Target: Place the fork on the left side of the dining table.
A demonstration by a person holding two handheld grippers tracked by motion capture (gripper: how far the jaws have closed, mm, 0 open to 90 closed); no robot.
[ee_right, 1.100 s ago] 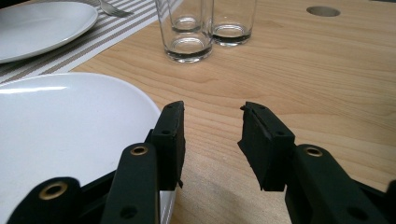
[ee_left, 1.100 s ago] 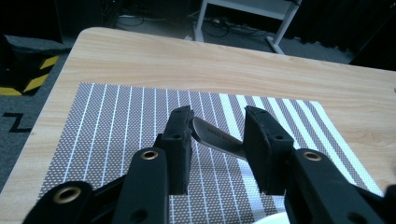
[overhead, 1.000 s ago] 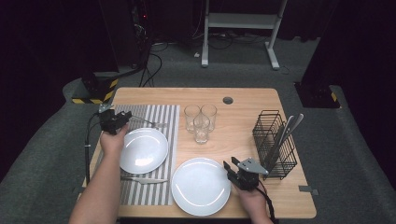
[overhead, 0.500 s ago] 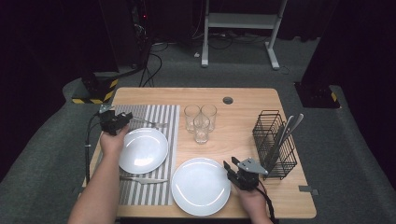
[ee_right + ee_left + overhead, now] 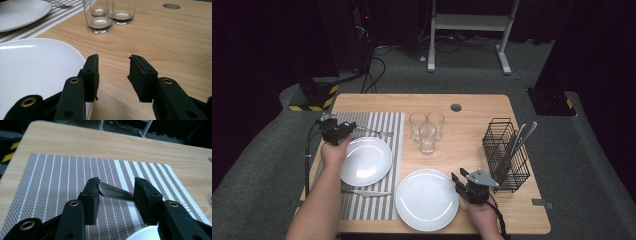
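A fork (image 5: 373, 132) lies across the far end of the striped placemat (image 5: 377, 205). My left gripper (image 5: 347, 127) is at the fork's handle end. In the left gripper view my left gripper (image 5: 116, 188) is open, its jaws standing on either side of the metal handle (image 5: 115, 192) without closing on it. My right gripper (image 5: 459, 179) hovers open at the right rim of the large white plate (image 5: 427, 201). In the right gripper view my right gripper (image 5: 113, 63) has its left jaw over the plate's edge (image 5: 37, 70) and bare wood under the gap.
A smaller white plate (image 5: 364, 161) sits on the placemat, with a knife (image 5: 364, 192) in front of it. Three glasses (image 5: 427, 131) stand mid-table. A black wire cutlery rack (image 5: 507, 156) holding utensils is at the right. A round hole (image 5: 456, 107) marks the far tabletop.
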